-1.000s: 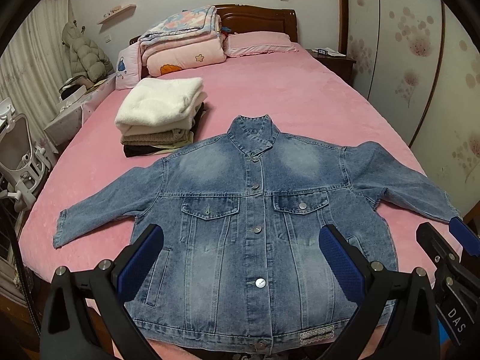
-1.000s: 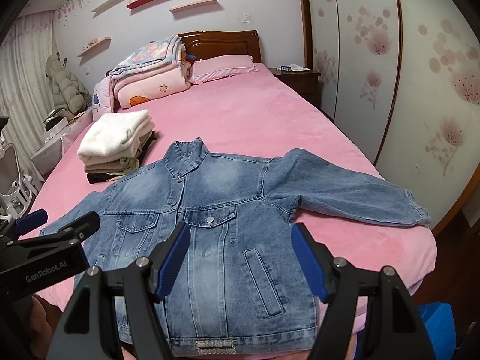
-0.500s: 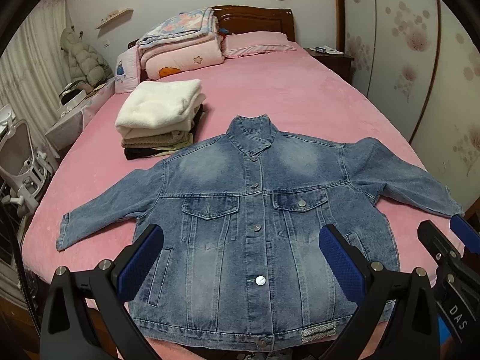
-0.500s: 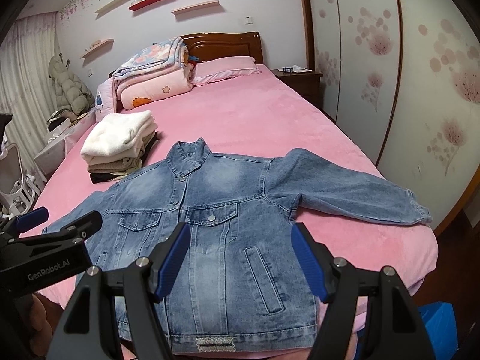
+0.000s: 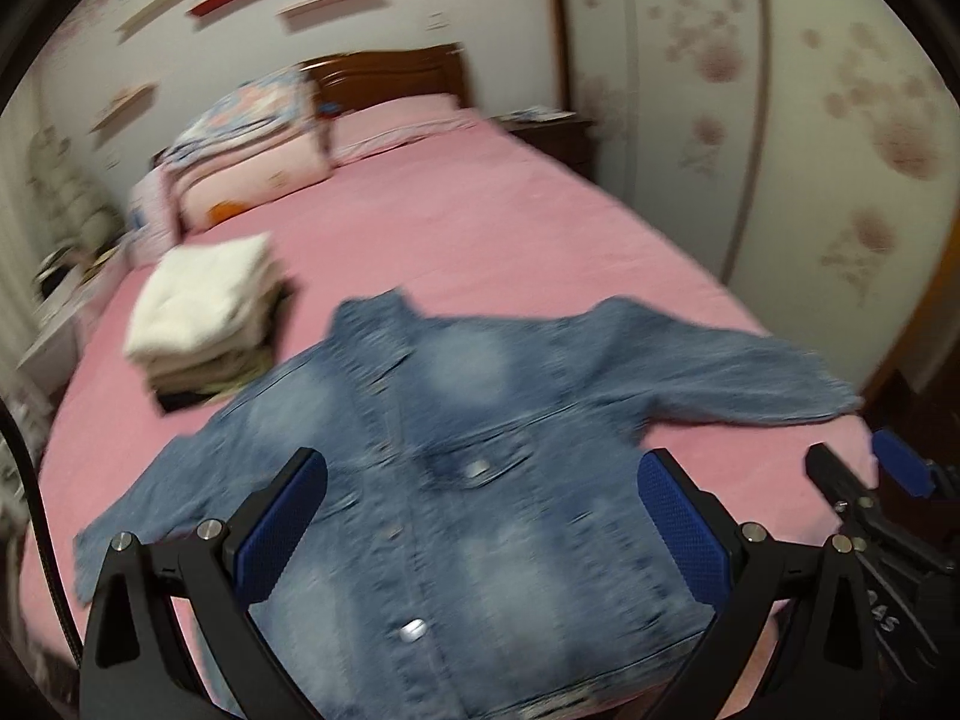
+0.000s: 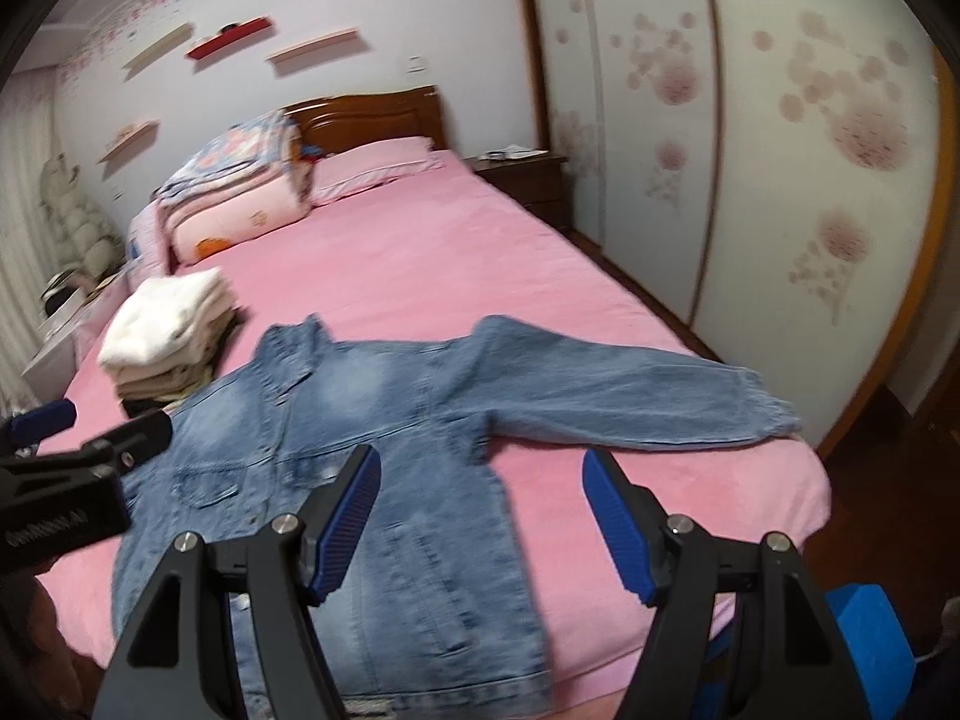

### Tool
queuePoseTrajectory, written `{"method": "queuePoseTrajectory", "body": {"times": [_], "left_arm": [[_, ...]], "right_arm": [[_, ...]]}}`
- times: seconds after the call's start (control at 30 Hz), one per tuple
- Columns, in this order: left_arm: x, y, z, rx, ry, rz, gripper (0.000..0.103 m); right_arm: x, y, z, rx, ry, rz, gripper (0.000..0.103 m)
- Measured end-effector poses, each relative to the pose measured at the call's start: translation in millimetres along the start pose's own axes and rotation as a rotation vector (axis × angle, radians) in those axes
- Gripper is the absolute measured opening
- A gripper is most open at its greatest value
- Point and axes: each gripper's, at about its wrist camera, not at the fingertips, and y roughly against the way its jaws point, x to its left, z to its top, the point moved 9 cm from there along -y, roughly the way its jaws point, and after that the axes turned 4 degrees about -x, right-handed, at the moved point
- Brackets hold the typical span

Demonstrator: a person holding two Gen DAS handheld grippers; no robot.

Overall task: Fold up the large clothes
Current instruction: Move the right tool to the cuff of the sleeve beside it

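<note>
1. Looking along the left gripper (image 5: 480, 516), we find this view blurred where half a second ago it was sharp, and it has swung to the right: the denim jacket (image 5: 456, 480) now sits lower and more to the left in view, with its far sleeve (image 5: 732, 372) reaching toward the right edge of the bed (image 5: 540, 228).
2. Its blue pads (image 5: 282, 522) stand wide apart with nothing between them, above the jacket's front, just as wide as before.
3. We see the jacket lying flat and buttoned, front up, at the near end of the pink bed; a stack of folded clothes (image 5: 204, 318) rests beside its collar, and folded quilts (image 5: 252, 150) lie by the headboard.
4. At the right edge the other gripper's body carries white lettering, too smeared for us to read.
5. From the right gripper (image 6: 480, 522), the view has also turned rightward since the earlier frame: its fingers now straddle the jacket's side edge (image 6: 498, 498) and bare pink sheet rather than the chest pocket.
6. This tool is released too, spread wide and holding nothing.
7. We make out the outstretched sleeve (image 6: 630, 396) ending near the bed's right edge.
8. The left gripper's body (image 6: 60, 504) shows a white label at the left, blurred past reading.
</note>
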Motion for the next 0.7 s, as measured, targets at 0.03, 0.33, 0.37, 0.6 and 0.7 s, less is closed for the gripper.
{"method": "queuePoseTrajectory", "body": {"times": [0.03, 0.33, 0.37, 0.6, 0.7], "left_arm": [[-12, -2, 9, -0.017, -0.009, -0.035, 0.103], [-100, -24, 56, -0.172, -0.123, -0.182, 0.103], [-110, -31, 57, -0.157, -0.142, -0.196, 0.103], [-152, -74, 54, -0.081, -0.178, -0.271, 0.103], [-156, -97, 51, -0.062, -0.205, -0.236, 0.103]], "right_arm": [[-11, -1, 2, -0.004, -0.012, -0.021, 0.070], [-106, -8, 12, -0.051, -0.135, -0.206, 0.070], [-113, -7, 11, -0.055, -0.147, -0.213, 0.070], [-163, -21, 5, -0.046, -0.229, -0.250, 0.070], [-174, -34, 1, -0.020, -0.264, -0.239, 0.070]]}}
